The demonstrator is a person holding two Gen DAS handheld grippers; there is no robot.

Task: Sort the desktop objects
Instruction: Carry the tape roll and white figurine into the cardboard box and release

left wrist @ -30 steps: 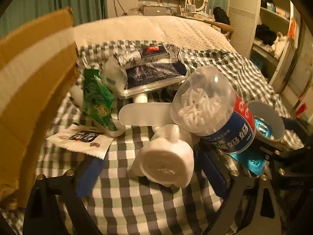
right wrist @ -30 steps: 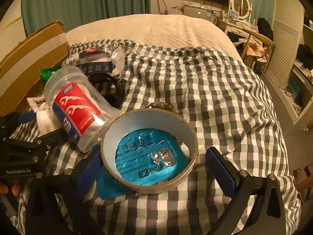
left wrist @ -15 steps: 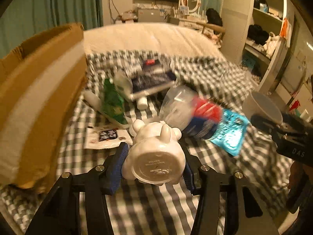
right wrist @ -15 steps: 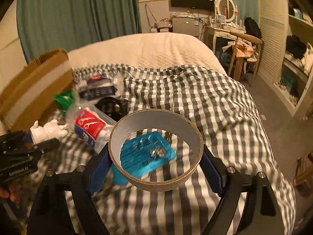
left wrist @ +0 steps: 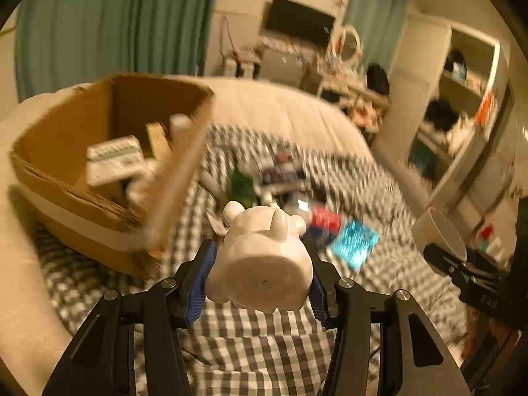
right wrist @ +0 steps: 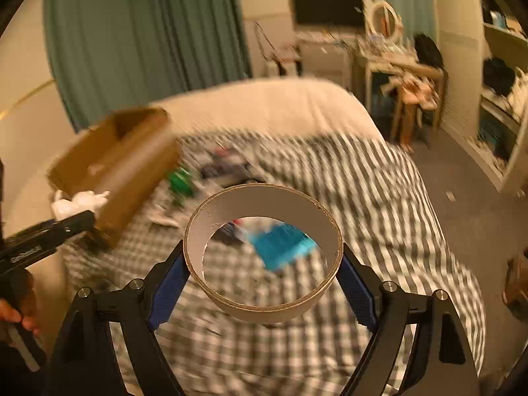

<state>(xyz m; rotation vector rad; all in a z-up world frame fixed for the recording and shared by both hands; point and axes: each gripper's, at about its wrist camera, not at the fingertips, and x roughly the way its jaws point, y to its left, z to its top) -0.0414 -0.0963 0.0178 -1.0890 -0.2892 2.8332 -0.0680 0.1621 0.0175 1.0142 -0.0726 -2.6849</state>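
Note:
My left gripper (left wrist: 259, 280) is shut on a white animal figurine (left wrist: 260, 260), held in the air above the checked bedspread (left wrist: 257, 340). An open cardboard box (left wrist: 109, 171) sits to its left with a few small cartons inside. My right gripper (right wrist: 262, 274) is shut on a wide cardboard tape ring (right wrist: 264, 250), also lifted off the bed. Through the ring I see a blue packet (right wrist: 280, 244). In the right wrist view the figurine (right wrist: 79, 203) and the left gripper (right wrist: 43, 241) hang beside the box (right wrist: 115, 165).
Loose items lie blurred on the bedspread: a green packet (left wrist: 242, 186), a red-labelled jar (left wrist: 323, 219), a blue packet (left wrist: 354, 242), dark wrapped packs (left wrist: 280, 175). A shelf unit (left wrist: 462, 105) and a cluttered desk (right wrist: 389, 56) stand at the right, beyond the bed.
Both grippers have closed on their objects and risen well above the bed. The left one swung toward the box, whose inside now shows.

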